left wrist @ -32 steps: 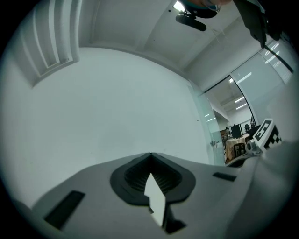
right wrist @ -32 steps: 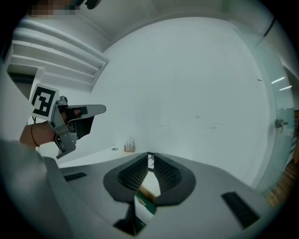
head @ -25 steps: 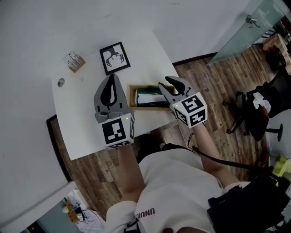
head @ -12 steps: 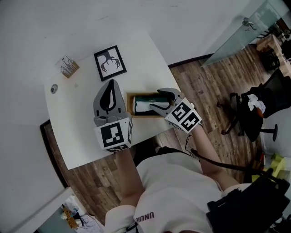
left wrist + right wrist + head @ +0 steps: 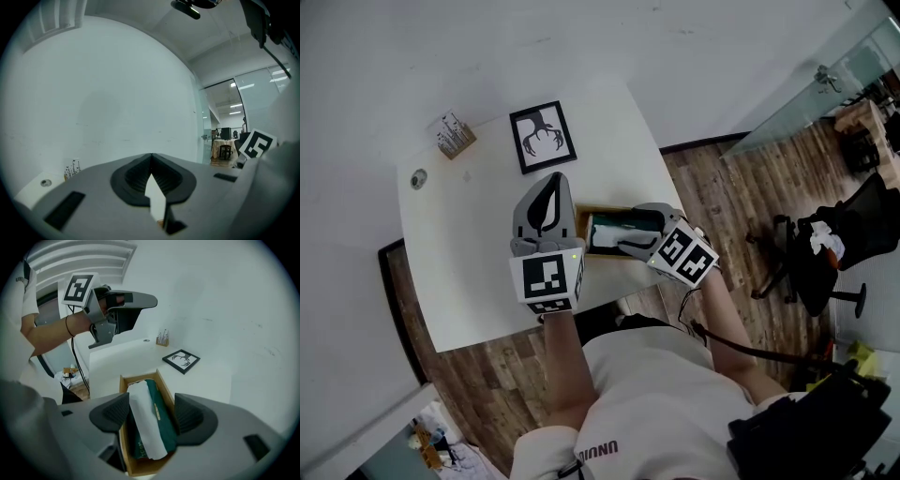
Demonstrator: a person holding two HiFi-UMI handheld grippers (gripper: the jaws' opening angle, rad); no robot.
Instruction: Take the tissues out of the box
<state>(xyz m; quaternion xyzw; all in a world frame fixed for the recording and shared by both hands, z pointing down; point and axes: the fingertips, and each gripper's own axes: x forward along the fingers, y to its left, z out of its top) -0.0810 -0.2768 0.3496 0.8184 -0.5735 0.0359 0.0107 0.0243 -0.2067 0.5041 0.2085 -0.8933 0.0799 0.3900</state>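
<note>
Here we hold the left gripper [image 5: 553, 178], jaws together and empty, above the table [image 5: 459, 253], while our right gripper [image 5: 151, 404], jaws just opened wide, straddles without pressing the tissues [image 5: 146, 423] in the box [image 5: 162, 380] by the table's right edge.

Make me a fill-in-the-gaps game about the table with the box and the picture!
1. The tissue pack in the wooden box is dark ____.
2. The framed picture on the table shows a pair of ____.
3. The left gripper has its jaws ____ tight, holding nothing.
4. The right gripper hangs over the box with its jaws ____.

Missing words: green, antlers, shut, open.

The right gripper's jaws have just been opening; nothing is pinched between them.
</note>
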